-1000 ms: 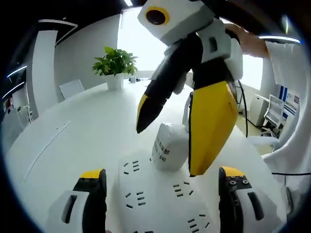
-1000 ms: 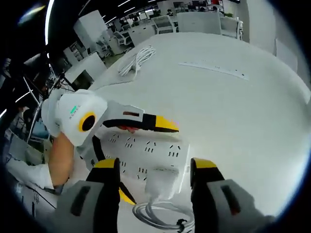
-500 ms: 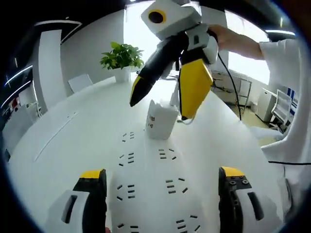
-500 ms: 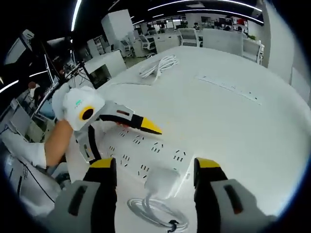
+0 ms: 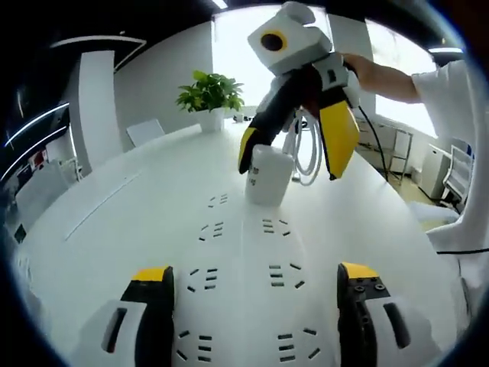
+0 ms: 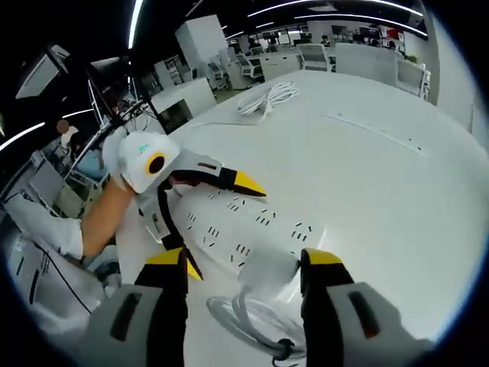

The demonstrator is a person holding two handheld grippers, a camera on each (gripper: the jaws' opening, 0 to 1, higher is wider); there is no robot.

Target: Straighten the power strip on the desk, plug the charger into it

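My right claw (image 5: 294,157) hangs spread around the charger (image 5: 269,174), seated at the far end of the power strip (image 5: 243,283) on the table (image 5: 114,229); plugging looks done, so next I'd check alignment. My left claw (image 5: 248,321) is spread too. The right gripper view shows the coiled cable (image 6: 256,321).

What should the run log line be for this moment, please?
power strip: flat on desk | charger: on strip's far end, between open right claw | left claw: open over strip

Charger (image 5: 269,174) on power strip (image 5: 244,283), desk (image 5: 130,222) beneath.
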